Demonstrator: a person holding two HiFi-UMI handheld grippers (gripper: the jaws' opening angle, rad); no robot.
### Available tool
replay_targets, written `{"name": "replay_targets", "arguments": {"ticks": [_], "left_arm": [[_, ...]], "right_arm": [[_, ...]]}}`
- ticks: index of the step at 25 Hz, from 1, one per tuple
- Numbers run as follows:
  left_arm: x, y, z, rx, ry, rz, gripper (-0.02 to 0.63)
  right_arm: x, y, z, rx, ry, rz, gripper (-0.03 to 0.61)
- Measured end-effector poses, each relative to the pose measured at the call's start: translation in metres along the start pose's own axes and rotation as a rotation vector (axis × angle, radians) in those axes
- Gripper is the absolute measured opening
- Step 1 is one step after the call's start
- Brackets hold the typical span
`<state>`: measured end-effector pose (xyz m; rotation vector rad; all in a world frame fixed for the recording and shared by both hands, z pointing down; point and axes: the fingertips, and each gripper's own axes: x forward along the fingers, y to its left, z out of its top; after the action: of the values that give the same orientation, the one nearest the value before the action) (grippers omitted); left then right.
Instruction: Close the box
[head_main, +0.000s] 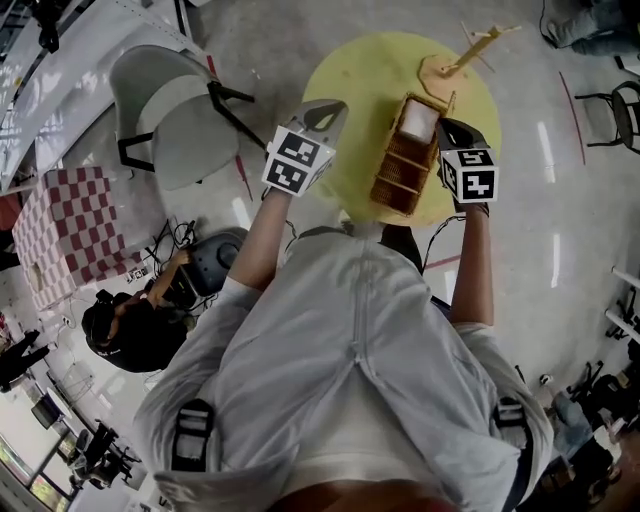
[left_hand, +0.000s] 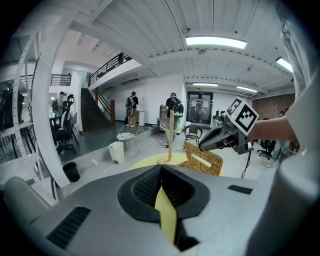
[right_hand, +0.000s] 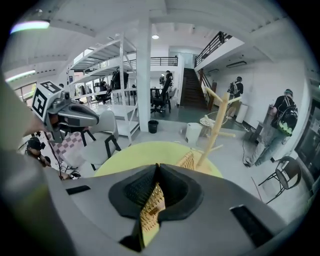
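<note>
Wicker box (head_main: 403, 160) sits on yellow table (head_main: 365, 70), near wooden stand (head_main: 468, 52). Right gripper (head_main: 452, 135) at box's right side, jaws nearly together, pinching wicker edge (probably lid, ready to swing shut). Left gripper (head_main: 328, 110) jaws together, nothing held, parked left of box, clear of the work.

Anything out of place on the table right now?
Nothing spilled or damaged. The wicker box stands open on the yellow table, its edge pinched in the right gripper; the left gripper is shut, empty.

Head cam top-down; table (head_main: 352, 84) shared.
</note>
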<state>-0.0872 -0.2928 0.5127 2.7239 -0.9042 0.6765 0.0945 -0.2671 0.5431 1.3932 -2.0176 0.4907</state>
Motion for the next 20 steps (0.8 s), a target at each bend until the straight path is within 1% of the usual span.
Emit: {"name": "replay_targets", "arguments": {"ticks": [5, 10, 16, 20], "left_arm": [[-0.017, 0.015, -0.011, -0.023, 0.011, 0.045, 0.028], [-0.031, 0.024, -0.025, -0.056, 0.027, 0.092, 0.029], [-0.046, 0.028, -0.041, -0.085, 0.049, 0.141, 0.029], [-0.058, 0.028, -0.056, -0.111, 0.068, 0.16, 0.028]], "right_arm": [[0.036, 0.027, 0.003, -0.047, 0.037, 0.048, 0.04], [0.074, 0.049, -0.008, -0.098, 0.11, 0.093, 0.038], [0.113, 0.062, -0.032, -0.207, 0.214, 0.101, 0.038], [0.128, 0.068, -0.043, -0.211, 0.233, 0.115, 0.038]]}}
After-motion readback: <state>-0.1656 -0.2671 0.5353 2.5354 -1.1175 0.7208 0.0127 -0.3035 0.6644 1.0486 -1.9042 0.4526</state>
